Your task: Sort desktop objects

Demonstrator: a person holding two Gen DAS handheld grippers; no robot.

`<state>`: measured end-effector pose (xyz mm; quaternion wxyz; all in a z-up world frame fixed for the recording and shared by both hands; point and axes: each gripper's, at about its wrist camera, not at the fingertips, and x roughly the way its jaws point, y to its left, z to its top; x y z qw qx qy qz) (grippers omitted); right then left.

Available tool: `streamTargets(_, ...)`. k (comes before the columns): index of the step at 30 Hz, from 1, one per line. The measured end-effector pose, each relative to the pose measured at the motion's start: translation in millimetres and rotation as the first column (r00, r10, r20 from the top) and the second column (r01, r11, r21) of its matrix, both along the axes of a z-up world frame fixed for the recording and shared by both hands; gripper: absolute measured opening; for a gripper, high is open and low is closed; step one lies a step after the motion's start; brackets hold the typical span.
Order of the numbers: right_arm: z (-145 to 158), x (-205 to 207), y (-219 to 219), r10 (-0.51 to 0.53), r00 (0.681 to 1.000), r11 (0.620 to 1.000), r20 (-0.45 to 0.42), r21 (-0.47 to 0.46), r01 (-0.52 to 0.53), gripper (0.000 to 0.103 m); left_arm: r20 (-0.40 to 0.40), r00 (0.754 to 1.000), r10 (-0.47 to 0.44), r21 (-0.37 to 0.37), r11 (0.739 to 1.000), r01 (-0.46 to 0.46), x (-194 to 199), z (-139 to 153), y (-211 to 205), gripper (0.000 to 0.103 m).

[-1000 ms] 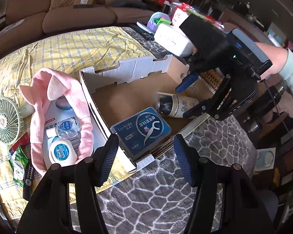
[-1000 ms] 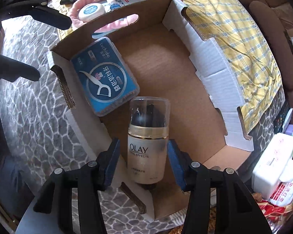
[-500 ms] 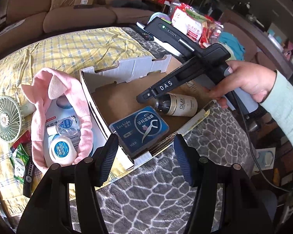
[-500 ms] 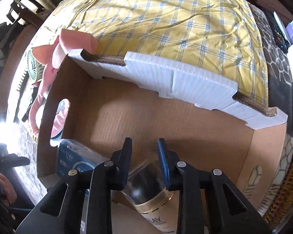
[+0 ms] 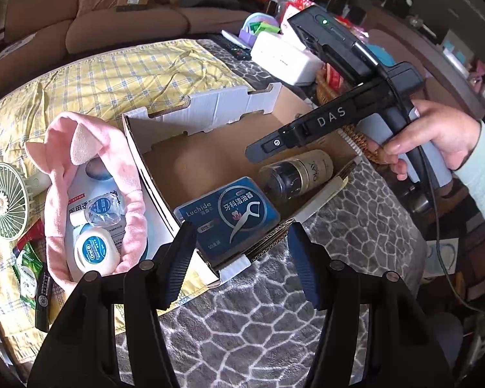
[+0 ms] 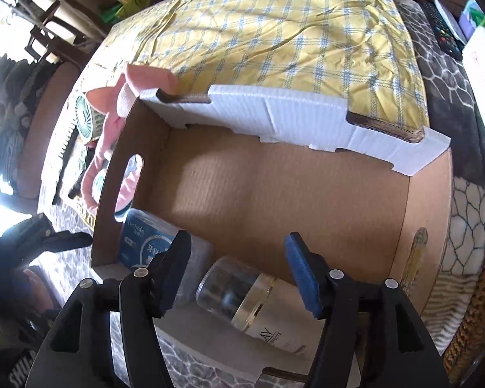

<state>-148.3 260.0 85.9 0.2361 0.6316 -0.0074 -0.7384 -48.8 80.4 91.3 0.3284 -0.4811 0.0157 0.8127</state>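
A cardboard box [image 5: 210, 110] stands open on the table. Inside lie a blue Luchida floss-pick case [image 5: 229, 216] and an Olay bottle [image 5: 300, 173] on its side. My left gripper [image 5: 239, 258] is open and empty, hovering just outside the box's near corner. My right gripper [image 6: 236, 268] is open and empty, above the Olay bottle [image 6: 249, 304] at the box's near wall; the floss case [image 6: 145, 242] lies to its left. The right gripper's body [image 5: 333, 119] shows in the left wrist view over the box's right end.
Left of the box a pink headband [image 5: 90, 148] lies around a white bottle, an Oral-B floss container [image 5: 95, 252] and a small clear pack [image 5: 105, 208]. A small fan [image 5: 3, 203], green packets [image 5: 27, 268], a yellow plaid cloth [image 6: 291, 38] and a white box [image 5: 287, 58] are nearby.
My right gripper opened from nearly shut and pulled back a little above the Olay bottle, which lies loose in the box. The left gripper has barely moved.
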Motion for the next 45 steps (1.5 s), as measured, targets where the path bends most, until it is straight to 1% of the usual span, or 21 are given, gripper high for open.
streamTargets(1,1.4,4.0,11.5,-0.047,0.999,0.998,-0.018,-0.029,0.047,0.063,-0.002,1.0,0.007,0.001,1.0,-0.007,1.2,1.7,-5.5,0.056)
streamTargets(6,9.8,18.4,11.8,-0.055,0.997,0.997,-0.062,-0.056,0.051,0.063,-0.021,0.999,0.049,-0.003,0.999,-0.049,8.4,11.9,-47.2,0.057)
streamTargets(9,18.2,28.1,4.1,-0.058,0.992,0.998,-0.108,-0.034,0.055,0.063,-0.036,0.994,0.101,-0.011,0.995,-0.101,15.7,16.2,-85.3,0.065)
streamTargets(12,32.0,38.3,-11.9,-0.047,0.985,0.998,-0.164,-0.036,0.042,0.064,-0.055,0.981,0.187,-0.041,0.981,-0.19,21.9,17.5,-133.2,0.074)
streamTargets(13,40.8,42.9,-19.2,-0.053,0.98,0.998,-0.194,-0.033,0.047,0.064,-0.055,0.974,0.221,-0.041,0.974,-0.223,24.1,16.8,-152.3,0.078)
streamTargets(14,40.8,42.9,-19.2,-0.053,0.98,0.998,-0.194,-0.033,0.047,0.065,-0.053,0.965,0.258,-0.045,0.964,-0.261,26.6,14.9,-172.9,0.08)
streamTargets(15,48.3,44.7,-22.7,-0.065,0.973,0.998,-0.222,-0.019,0.062,0.067,-0.052,0.954,0.297,-0.056,0.952,-0.299,28.4,11.7,-192.5,0.08)
streamTargets(18,53.1,45.6,-25.0,-0.077,0.968,0.997,-0.24,0.008,0.081,0.069,-0.028,0.904,0.426,-0.078,0.901,-0.427,27.6,-3.5,-252.7,0.081)
streamTargets(20,56.0,47.6,-28.4,-0.083,0.965,0.996,-0.249,0.003,0.086,0.069,-0.004,0.875,0.483,-0.103,0.871,-0.481,26.3,-19.8,-278.8,0.08)
streamTargets(21,57.1,49.2,-30.3,-0.093,0.964,0.996,-0.25,-0.013,0.093,0.069,-0.001,0.868,0.496,-0.127,0.861,-0.492,24.7,-29.2,-287.2,0.08)
streamTargets(23,60.3,56.2,-39.0,-0.116,0.96,0.993,-0.254,-0.063,0.103,0.069,0.003,0.869,0.495,-0.168,0.857,-0.487,21.4,-45.2,-291.6,0.08)
streamTargets(24,60.3,56.2,-39.0,-0.116,0.96,0.993,-0.254,-0.063,0.103,0.069,0.007,0.869,0.494,-0.182,0.855,-0.485,20.7,-52.7,-292.8,0.08)
streamTargets(27,66.0,65.3,-50.6,-0.116,0.958,0.991,-0.262,-0.1,0.093,0.069,0.009,0.868,0.496,-0.225,0.847,-0.482,15.2,-70.0,-288.0,0.068)
streamTargets(30,76.6,70.7,-54.4,-0.122,0.949,0.989,-0.29,-0.119,0.091,0.07,-0.032,0.869,0.494,-0.245,0.839,-0.487,16.2,-71.3,-282.8,0.056)
streamTargets(31,80.2,71.0,-52.3,-0.132,0.945,0.987,-0.299,-0.124,0.099,0.071,-0.035,0.868,0.496,-0.243,0.838,-0.488,16.5,-70.9,-283.5,0.047)
streamTargets(32,83.1,70.5,-48.5,-0.147,0.941,0.985,-0.306,-0.128,0.113,0.073,-0.037,0.866,0.498,-0.234,0.838,-0.493,17.0,-69.6,-285.3,0.031)
streamTargets(34,86.7,69.1,-38.4,-0.183,0.932,0.98,-0.312,-0.134,0.148,0.073,-0.012,0.859,0.512,-0.199,0.84,-0.504,14.5,-66.5,-292.1,0.017)
streamTargets(37,87.3,68.8,-25.2,-0.224,0.927,0.97,-0.302,-0.162,0.182,0.073,0.017,0.853,0.522,-0.152,0.844,-0.514,14.9,-61.7,-298.7,0.016)
streamTargets(41,80.3,74.7,-24.4,-0.247,0.936,0.956,-0.252,-0.22,0.194,0.074,0.018,0.854,0.52,-0.079,0.852,-0.517,20.3,-41.3,-298.4,0.016)
streamTargets(43,75.9,79.6,-32.6,-0.252,0.944,0.942,-0.213,-0.279,0.188,0.076,0.024,0.859,0.512,-0.036,0.859,-0.511,25.4,-28.6,-296.9,0.016)
streamTargets(45,67.2,85.0,-49.3,-0.245,0.959,0.914,-0.14,-0.364,0.181,0.08,0.031,0.863,0.505,-0.006,0.863,-0.505,32.8,-18.2,-292.9,0.016)
